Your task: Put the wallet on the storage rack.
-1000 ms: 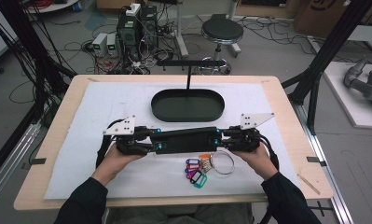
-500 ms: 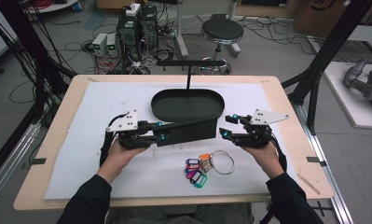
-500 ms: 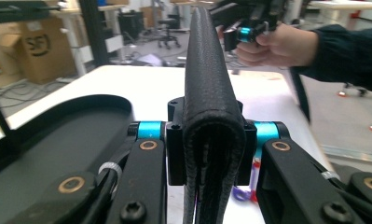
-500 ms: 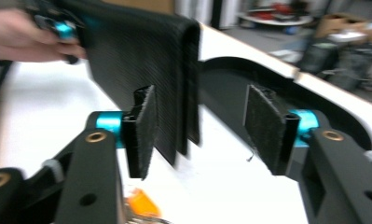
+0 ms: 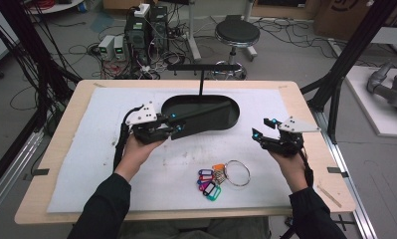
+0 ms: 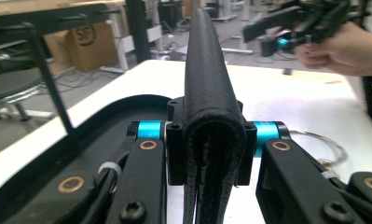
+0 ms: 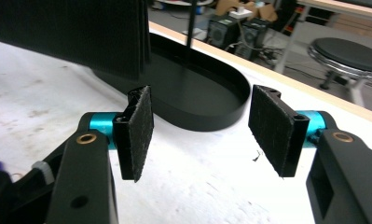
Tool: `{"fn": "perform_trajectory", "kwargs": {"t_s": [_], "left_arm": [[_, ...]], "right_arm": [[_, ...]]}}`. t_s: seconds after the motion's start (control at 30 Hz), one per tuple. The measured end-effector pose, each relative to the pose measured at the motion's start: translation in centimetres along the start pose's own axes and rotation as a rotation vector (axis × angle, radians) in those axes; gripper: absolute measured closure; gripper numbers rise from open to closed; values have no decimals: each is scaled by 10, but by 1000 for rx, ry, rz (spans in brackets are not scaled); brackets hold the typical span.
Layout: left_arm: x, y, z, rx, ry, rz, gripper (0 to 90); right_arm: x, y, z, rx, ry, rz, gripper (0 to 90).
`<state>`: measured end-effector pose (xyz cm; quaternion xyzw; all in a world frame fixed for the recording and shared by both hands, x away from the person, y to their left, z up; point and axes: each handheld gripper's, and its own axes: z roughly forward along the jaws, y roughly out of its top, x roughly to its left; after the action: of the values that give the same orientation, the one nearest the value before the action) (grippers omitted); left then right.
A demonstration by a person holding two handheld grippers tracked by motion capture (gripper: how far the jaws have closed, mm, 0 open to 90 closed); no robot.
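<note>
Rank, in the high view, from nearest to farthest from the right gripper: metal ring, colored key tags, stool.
1. Metal ring, just toward the person from the right gripper.
2. Colored key tags, left of the ring.
3. Stool, on the floor beyond the table.

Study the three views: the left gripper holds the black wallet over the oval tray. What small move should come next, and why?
Probably lower the black wallet a little into the oval tray and let go. The left gripper is shut on its folded edge, the far end already hangs over the tray, and the right gripper is open and apart from it, so the left alone carries it.
</note>
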<state>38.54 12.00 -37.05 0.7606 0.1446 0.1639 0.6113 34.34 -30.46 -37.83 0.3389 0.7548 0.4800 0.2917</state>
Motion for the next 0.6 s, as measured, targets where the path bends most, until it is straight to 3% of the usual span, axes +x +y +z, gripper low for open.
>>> {"fn": "perform_trajectory", "kwargs": {"t_s": [0.3,0.6], "left_arm": [[18,2,15,15,71,-3,730],[35,2,30,49,107,-16,730]], "right_arm": [[-3,-4,1,15,-18,4,399],[-4,-4,1,13,-34,8,400]]}}
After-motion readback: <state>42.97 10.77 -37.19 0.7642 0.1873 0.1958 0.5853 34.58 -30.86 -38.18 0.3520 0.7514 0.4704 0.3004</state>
